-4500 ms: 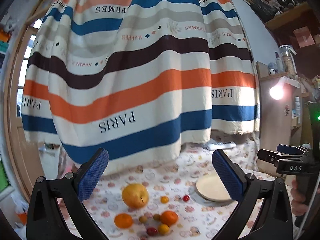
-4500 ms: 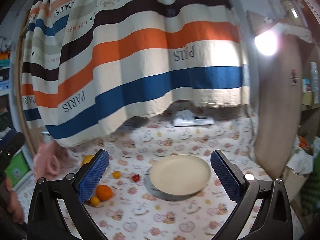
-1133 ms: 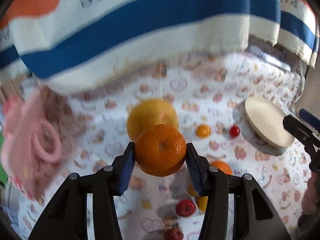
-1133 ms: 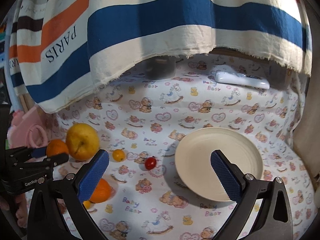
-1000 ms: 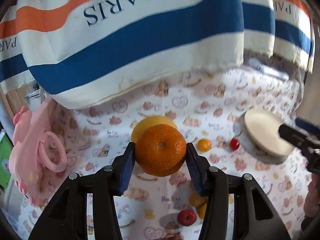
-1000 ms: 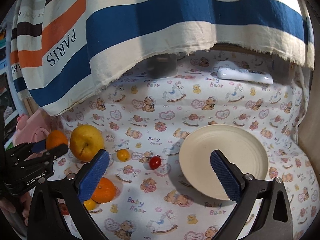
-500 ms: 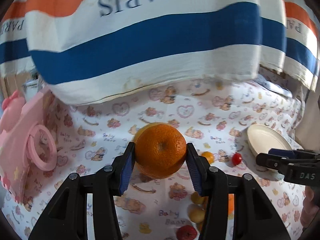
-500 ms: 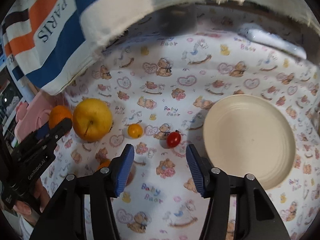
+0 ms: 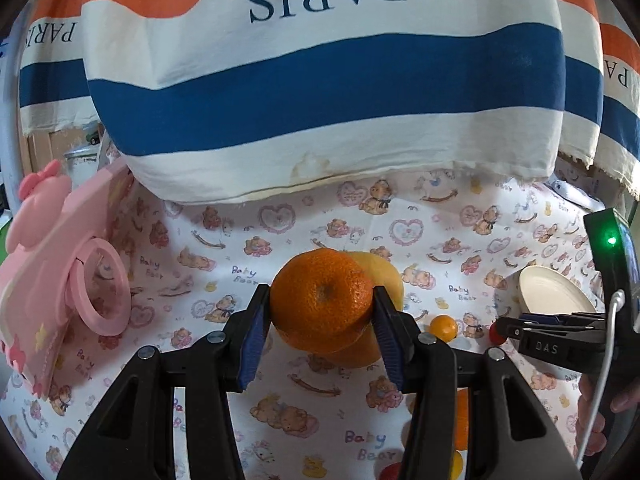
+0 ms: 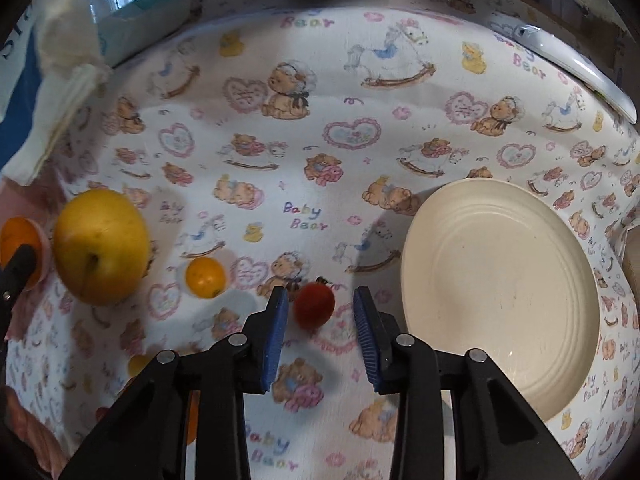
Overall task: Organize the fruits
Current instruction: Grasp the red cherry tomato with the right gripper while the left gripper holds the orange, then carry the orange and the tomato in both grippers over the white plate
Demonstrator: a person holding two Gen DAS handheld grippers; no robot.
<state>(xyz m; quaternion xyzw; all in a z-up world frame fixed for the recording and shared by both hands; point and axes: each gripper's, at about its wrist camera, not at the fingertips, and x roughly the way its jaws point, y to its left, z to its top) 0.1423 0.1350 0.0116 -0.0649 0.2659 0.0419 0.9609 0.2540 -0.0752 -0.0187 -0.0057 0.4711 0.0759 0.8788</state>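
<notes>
**Over the printed cloth: two grippers among the fruit**

Above the teddy-bear tablecloth (image 10: 320, 152), the left gripper (image 9: 320, 320) was clamped on an orange mandarin (image 9: 322, 300), its blue pads pressed against both sides of the fruit. A large yellow apple (image 10: 100, 246) lay on the cloth just behind it. The right gripper (image 10: 320, 320) pointed steeply down with its jaws closing around a small red tomato (image 10: 314, 306); narrow gaps showed between pads and fruit. A cream plate (image 10: 500, 296) lay just to the right, and a small orange kumquat (image 10: 205, 278) lay between apple and tomato.
</notes>
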